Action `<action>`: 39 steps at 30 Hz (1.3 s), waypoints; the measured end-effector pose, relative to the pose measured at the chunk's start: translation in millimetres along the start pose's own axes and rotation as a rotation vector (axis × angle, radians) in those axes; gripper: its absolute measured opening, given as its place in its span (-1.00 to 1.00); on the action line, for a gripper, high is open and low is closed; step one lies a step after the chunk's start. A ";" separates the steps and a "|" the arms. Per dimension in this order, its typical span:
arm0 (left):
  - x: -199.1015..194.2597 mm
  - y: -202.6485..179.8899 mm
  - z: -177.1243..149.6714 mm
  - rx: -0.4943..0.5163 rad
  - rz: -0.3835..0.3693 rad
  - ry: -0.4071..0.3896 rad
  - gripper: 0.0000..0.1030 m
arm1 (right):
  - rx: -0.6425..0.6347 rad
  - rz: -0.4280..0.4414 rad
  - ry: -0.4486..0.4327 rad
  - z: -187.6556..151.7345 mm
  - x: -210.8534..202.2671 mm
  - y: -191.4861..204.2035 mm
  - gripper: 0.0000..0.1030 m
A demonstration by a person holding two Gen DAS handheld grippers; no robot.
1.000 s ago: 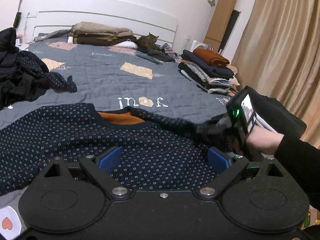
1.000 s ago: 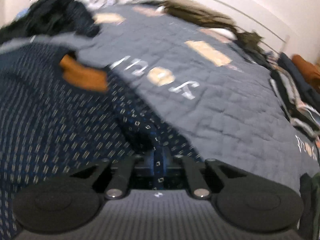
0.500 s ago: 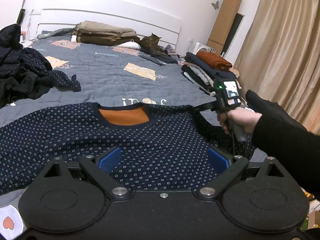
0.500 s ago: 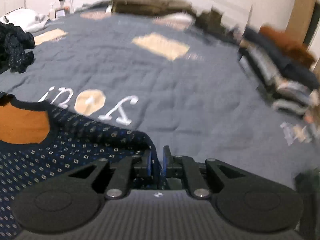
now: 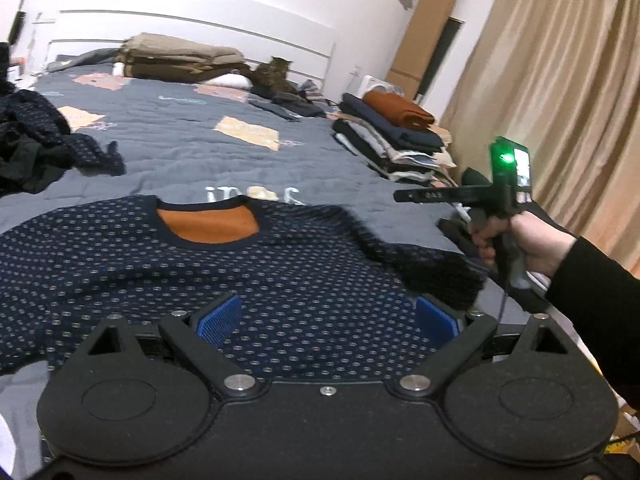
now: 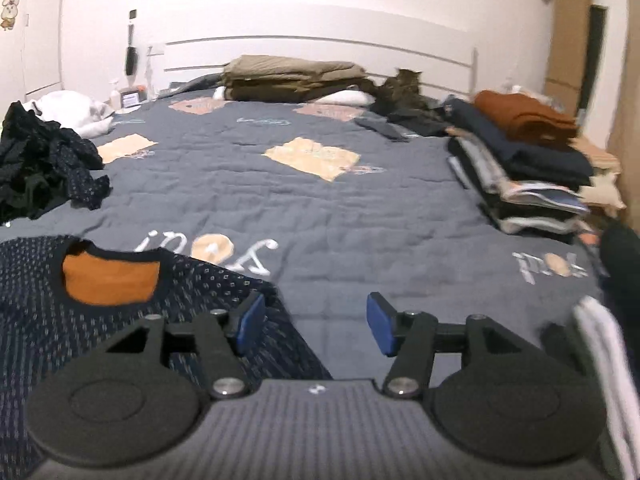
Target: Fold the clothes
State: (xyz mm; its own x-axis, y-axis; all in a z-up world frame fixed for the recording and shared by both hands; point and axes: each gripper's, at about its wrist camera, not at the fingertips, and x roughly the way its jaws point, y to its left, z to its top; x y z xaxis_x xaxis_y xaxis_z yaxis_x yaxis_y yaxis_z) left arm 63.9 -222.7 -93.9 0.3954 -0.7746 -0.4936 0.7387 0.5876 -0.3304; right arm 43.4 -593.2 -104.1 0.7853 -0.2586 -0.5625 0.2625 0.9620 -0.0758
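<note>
Right gripper [image 6: 316, 322] jaws opening, empty; left gripper [image 5: 328, 318] jaws apart; flatten sweater [image 5: 200, 272] sleeve before folding inward.

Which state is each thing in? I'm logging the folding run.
Dotted sweater: spread flat, unfolded.
Right sleeve: lying loose, released.
Right gripper: jaws opening, nothing between them.
Left gripper: open above the sweater.
Folded stack: neatly piled.
Dark pile: crumpled, unfolded.
Cat: sitting by the headboard.
</note>
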 end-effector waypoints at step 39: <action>49.4 -72.1 -11.1 0.091 -0.164 0.053 0.84 | -0.265 -0.151 -0.060 -77.6 -63.7 -55.3 -0.71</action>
State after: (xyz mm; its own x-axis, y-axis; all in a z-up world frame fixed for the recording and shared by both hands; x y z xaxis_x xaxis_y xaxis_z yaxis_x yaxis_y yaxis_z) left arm 24.1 -300.8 -103.3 0.2378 -0.8436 -0.4815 0.8381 0.4288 -0.3374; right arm -64.7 -623.1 -128.0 0.7824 -0.3979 -0.4790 0.2302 0.8996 -0.3712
